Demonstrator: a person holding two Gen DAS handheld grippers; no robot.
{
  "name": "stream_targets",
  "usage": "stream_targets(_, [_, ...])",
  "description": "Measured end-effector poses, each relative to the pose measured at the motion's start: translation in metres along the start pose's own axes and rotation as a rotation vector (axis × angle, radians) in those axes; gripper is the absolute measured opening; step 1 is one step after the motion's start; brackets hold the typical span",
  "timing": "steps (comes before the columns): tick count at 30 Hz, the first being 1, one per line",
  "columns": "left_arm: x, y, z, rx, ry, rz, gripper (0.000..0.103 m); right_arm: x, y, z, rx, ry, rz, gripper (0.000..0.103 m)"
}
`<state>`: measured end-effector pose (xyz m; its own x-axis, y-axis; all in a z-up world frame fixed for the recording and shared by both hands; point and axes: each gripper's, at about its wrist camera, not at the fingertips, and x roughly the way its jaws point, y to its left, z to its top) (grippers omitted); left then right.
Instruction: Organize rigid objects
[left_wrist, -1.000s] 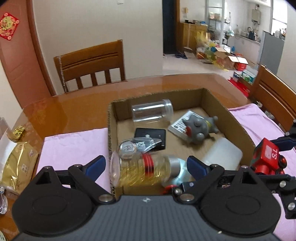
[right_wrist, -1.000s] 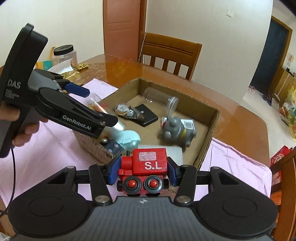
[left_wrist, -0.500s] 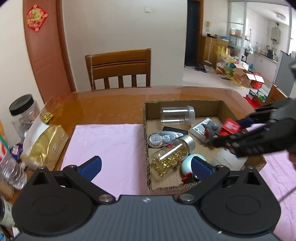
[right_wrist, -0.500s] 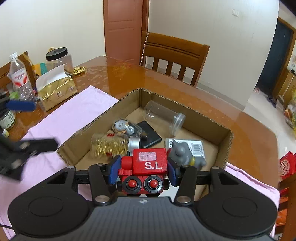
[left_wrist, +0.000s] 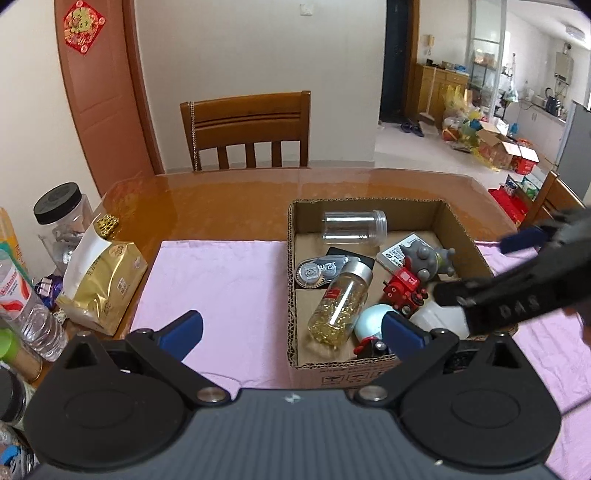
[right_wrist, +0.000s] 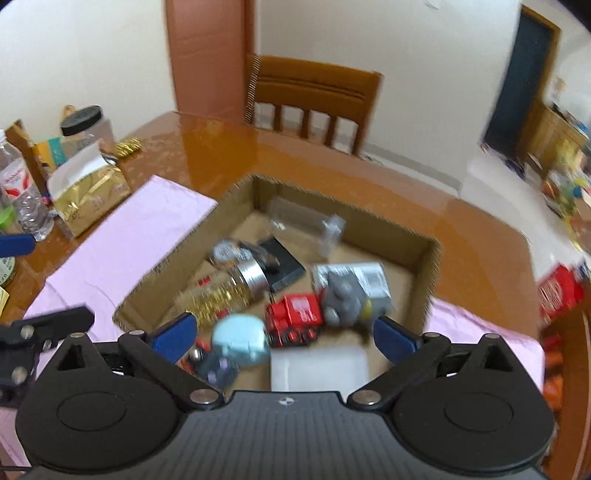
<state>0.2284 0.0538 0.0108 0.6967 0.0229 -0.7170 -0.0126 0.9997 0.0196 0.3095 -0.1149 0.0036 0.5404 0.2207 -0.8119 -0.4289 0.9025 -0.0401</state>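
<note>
A cardboard box (left_wrist: 291, 236) (right_wrist: 240, 199) stands on the pink cloth. In it lie the red toy train (left_wrist: 404, 286) (right_wrist: 295, 319), a bottle of gold capsules (left_wrist: 340, 299) (right_wrist: 218, 295), a grey toy figure (left_wrist: 428, 258) (right_wrist: 341, 295), a clear jar (left_wrist: 352, 227), a tape dispenser (left_wrist: 319, 271), a black card, a pale blue round thing (left_wrist: 371, 321) (right_wrist: 242, 339) and a white container (right_wrist: 317, 365). My left gripper (left_wrist: 291, 332) is open and empty, above the box's near left corner. My right gripper (right_wrist: 284, 336) is open and empty above the box.
A gold foil bag (left_wrist: 99, 284), a black-lidded jar (left_wrist: 61, 218) and a water bottle (left_wrist: 22, 306) crowd the table's left edge. A wooden chair (left_wrist: 247, 129) stands behind the table. Pink cloth (left_wrist: 218, 288) lies left of the box.
My right gripper carried the red train over the box, opened and let it go; the train now lies in the box. My left gripper let go of the capsule bottle and pulled back.
</note>
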Motion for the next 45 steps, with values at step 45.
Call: stream_targets(45, [-0.023,-0.045,0.011,0.022,0.126,0.01,0.102,-0.082,-0.017,-0.055,0.322,0.012,-0.196,0.103])
